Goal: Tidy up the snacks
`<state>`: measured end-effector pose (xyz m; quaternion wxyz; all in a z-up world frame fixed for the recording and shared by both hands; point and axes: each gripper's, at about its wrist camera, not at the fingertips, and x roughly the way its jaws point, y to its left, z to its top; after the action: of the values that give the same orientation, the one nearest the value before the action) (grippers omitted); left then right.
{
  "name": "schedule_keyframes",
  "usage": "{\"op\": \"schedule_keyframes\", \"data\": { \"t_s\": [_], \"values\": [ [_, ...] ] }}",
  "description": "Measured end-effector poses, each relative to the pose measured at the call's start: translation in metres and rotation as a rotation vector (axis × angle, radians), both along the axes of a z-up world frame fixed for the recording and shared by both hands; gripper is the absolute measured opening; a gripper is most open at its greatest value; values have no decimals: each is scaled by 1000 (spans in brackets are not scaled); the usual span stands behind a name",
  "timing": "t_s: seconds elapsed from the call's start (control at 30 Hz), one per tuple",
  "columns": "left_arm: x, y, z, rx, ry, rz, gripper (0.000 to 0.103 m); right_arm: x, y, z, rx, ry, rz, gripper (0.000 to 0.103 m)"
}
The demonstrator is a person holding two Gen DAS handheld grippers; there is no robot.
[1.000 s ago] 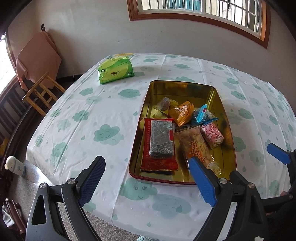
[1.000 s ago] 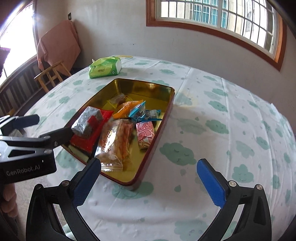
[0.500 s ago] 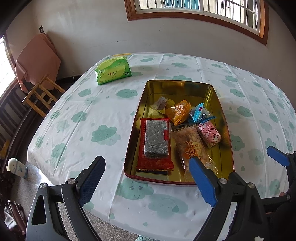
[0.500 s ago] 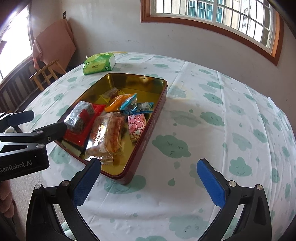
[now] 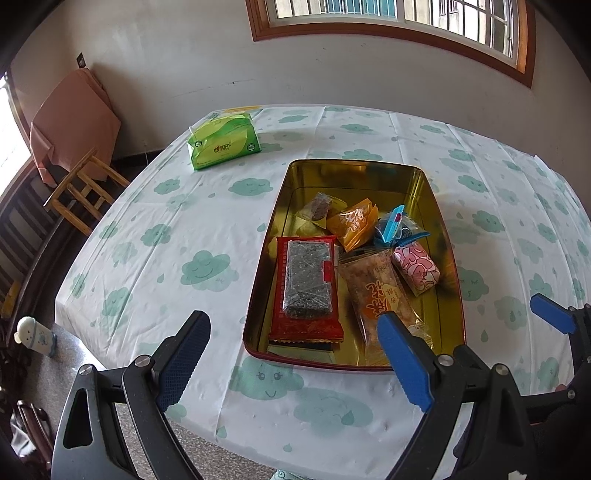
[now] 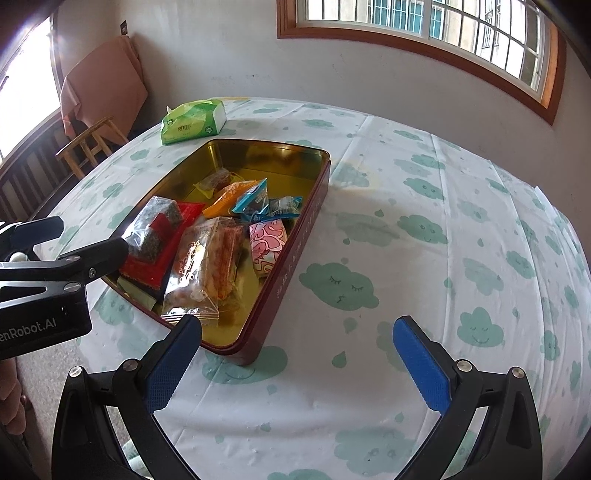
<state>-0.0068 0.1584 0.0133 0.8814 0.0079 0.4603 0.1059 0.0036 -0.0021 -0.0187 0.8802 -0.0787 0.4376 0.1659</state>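
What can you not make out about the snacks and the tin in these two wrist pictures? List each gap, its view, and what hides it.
- Flat packet under the red packet: left wrist view, only an edge shows.
- Long clear snack bag: near end hidden by a left gripper finger.
- Lettering on the tin side: right wrist view, too small to read.
- Tin's near left corner: right wrist view, behind the left gripper.

Green tissue pack (image 5: 223, 141) on cloud-print tablecloth (image 5: 207, 266), wooden chair (image 5: 84, 186) beside, barred window (image 6: 424, 22) above.

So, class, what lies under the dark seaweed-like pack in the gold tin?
The dark pack rests on a red packet in the tin. A flat edge shows beneath; the rest is covered.
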Motion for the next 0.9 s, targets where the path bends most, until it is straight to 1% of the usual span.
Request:
{"op": "schedule_keyframes", "data": {
  "t_s": [0.53, 0.9],
  "values": [
    [4, -1, -1, -10, 4, -11, 90, 0, 2, -4, -10, 4, 14, 103],
    [7, 0, -2, -16, 15, 0, 90, 0, 3, -7, -15, 9, 15, 103]
  ]
}}
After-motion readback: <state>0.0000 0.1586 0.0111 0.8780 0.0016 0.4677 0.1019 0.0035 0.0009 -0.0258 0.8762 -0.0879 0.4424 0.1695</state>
